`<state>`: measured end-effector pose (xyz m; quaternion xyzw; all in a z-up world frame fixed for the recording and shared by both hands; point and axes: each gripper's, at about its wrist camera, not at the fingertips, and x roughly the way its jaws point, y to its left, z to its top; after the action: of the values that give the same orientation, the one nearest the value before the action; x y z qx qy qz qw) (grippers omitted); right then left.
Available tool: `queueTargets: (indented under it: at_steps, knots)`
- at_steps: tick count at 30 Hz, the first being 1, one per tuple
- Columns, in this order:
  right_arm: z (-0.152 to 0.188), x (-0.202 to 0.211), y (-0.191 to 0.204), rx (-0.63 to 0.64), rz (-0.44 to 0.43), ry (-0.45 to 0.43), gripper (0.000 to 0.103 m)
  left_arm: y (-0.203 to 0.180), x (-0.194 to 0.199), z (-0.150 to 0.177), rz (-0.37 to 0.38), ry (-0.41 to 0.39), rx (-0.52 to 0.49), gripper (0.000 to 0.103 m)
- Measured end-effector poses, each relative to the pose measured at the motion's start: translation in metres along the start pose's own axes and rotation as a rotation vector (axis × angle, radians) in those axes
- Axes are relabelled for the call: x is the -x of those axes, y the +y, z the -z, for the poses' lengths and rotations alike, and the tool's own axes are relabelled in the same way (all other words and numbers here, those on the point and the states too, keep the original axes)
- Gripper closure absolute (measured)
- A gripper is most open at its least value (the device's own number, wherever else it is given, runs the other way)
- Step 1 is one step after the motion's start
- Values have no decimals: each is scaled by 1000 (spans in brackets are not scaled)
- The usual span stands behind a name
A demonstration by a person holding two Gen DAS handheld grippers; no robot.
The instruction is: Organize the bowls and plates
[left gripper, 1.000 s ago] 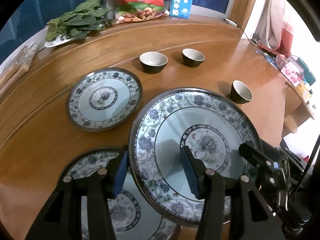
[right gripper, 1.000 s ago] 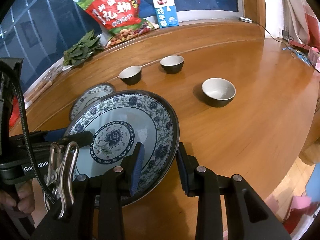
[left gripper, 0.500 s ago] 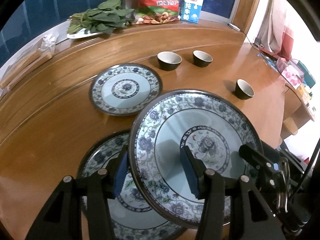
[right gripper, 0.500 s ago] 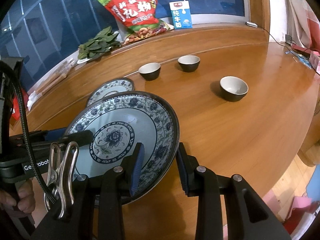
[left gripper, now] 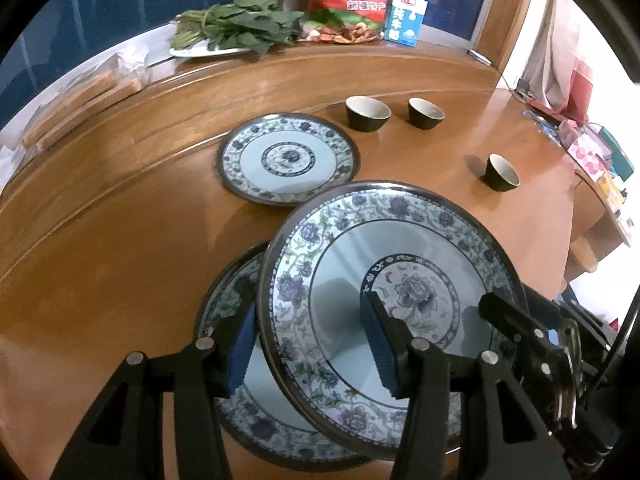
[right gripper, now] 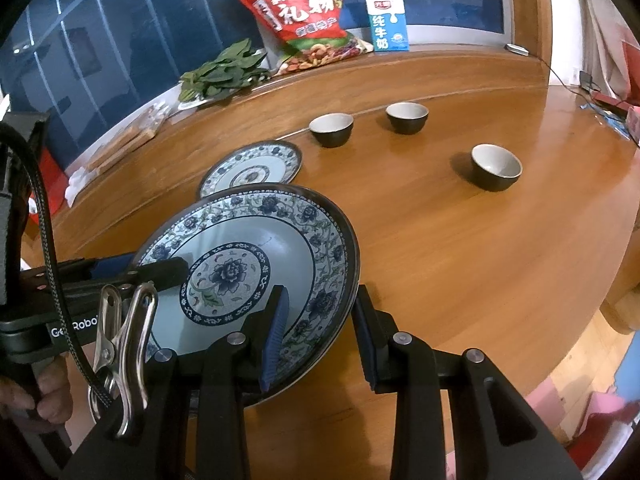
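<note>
A blue floral plate (left gripper: 384,280) (right gripper: 256,256) is held in the air by both grippers. My left gripper (left gripper: 308,340) is shut on its left rim. My right gripper (right gripper: 320,320) is shut on its right rim. A second floral plate (left gripper: 240,400) lies on the table right under the held one. A third floral plate (left gripper: 288,158) (right gripper: 252,168) lies farther back. Three dark bowls with pale insides stand apart: two at the back (left gripper: 367,113) (left gripper: 425,113) and one to the right (left gripper: 501,172) (right gripper: 496,166).
The round wooden table (right gripper: 460,260) has a raised ledge at the back with leafy greens on a plate (left gripper: 232,28), a red snack bag (right gripper: 304,12) and a milk carton (right gripper: 387,24). The table's right edge drops to the floor.
Both grippers have drawn back and risen with the held plate. The plates and bowls on the table appear farther away, and the plate underneath shows more.
</note>
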<state>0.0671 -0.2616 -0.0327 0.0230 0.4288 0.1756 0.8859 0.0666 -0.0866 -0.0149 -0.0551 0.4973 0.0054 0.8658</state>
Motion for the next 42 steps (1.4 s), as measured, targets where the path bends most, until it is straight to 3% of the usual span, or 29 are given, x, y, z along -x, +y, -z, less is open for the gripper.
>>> queueTargets:
  at_steps: [23,42]
  knots:
    - [20,-17,45,62,10,76,69,44,-7,24,2,52,61,49]
    - [22,-21,43,39,41,102,69,38,-12,27,-4,52,19,49]
